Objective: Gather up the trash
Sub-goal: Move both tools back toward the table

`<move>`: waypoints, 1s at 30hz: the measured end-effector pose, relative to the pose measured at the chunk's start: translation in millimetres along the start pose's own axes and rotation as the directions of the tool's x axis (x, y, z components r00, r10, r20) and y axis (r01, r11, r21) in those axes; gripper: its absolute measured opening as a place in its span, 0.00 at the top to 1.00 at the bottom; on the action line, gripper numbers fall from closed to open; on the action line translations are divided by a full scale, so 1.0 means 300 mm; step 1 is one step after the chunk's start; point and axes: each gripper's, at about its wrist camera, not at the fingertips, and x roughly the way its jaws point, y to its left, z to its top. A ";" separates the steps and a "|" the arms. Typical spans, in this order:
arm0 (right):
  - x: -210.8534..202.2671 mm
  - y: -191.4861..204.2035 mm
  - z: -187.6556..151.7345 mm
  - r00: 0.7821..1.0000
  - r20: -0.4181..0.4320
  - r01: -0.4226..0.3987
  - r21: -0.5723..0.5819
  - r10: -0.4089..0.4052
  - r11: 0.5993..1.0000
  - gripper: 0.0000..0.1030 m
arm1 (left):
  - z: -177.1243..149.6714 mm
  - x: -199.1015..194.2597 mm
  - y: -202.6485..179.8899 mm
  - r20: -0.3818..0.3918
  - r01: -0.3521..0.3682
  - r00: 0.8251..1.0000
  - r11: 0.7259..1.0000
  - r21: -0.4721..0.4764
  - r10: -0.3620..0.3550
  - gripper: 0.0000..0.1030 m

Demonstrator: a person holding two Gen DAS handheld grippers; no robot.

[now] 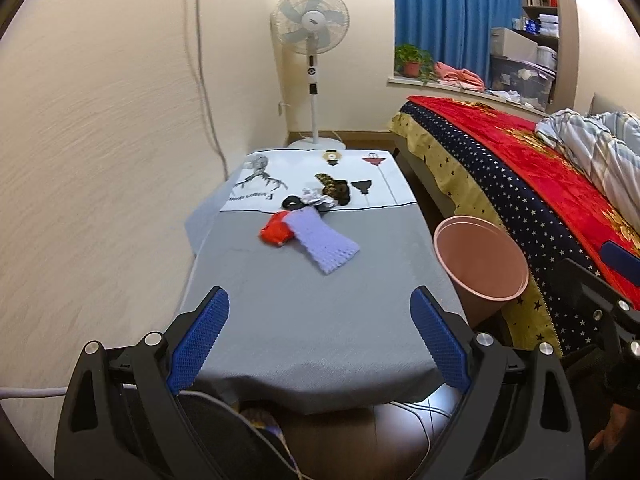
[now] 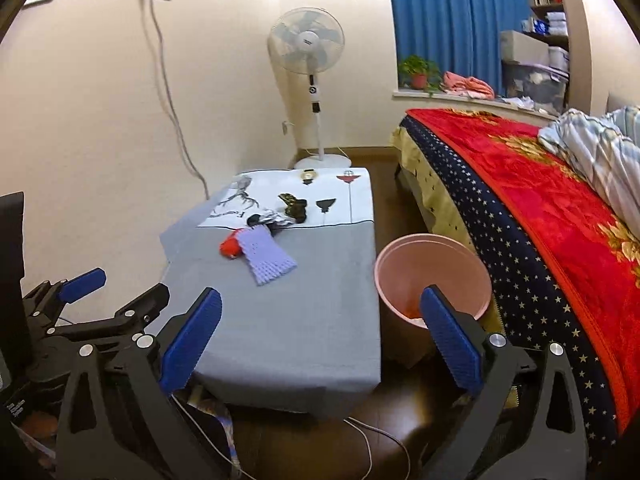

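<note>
On the table (image 1: 320,320), one lavender cloth (image 1: 322,242)

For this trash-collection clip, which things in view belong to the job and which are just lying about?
Part of the job:
- pink bin beside the table
- pile on the table: red item, lilac knitted piece, black and patterned scraps
- left gripper and right gripper, both open and empty

Just lying about:
- standing fan
- bed
- potted plant
</note>
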 end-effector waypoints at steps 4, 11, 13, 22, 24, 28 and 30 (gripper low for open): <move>-0.005 0.037 0.000 1.000 -0.006 -0.003 -0.022 0.003 1.000 0.05 | -0.004 -0.015 0.019 -0.002 -0.015 1.000 1.000 -0.004 0.015 0.13; -0.008 0.063 0.003 1.000 -0.001 0.004 -0.039 -0.004 0.999 0.05 | -0.008 -0.024 0.030 0.006 -0.012 1.000 1.000 -0.011 0.012 0.13; -0.007 0.064 0.003 1.000 -0.003 0.004 -0.040 -0.004 0.999 0.05 | -0.008 -0.024 0.030 0.005 -0.013 1.000 1.000 -0.010 0.013 0.13; 0.014 0.063 0.001 1.000 -0.013 0.012 -0.032 -0.012 0.999 0.05 | -0.006 -0.001 0.037 0.004 -0.032 0.999 0.999 -0.003 0.032 0.13; 0.028 0.061 -0.001 1.000 -0.018 0.011 -0.030 -0.012 0.999 0.05 | -0.005 0.010 0.039 0.002 -0.039 0.999 0.999 -0.002 0.039 0.13; 0.060 0.055 -0.005 1.000 -0.022 0.018 -0.027 -0.019 0.999 0.05 | -0.001 0.039 0.043 -0.008 -0.047 0.999 0.999 -0.001 0.047 0.13; 0.081 0.051 -0.005 0.999 -0.032 0.016 -0.025 -0.016 1.000 0.05 | 0.000 0.060 0.045 -0.017 -0.050 0.999 0.999 -0.002 0.050 0.13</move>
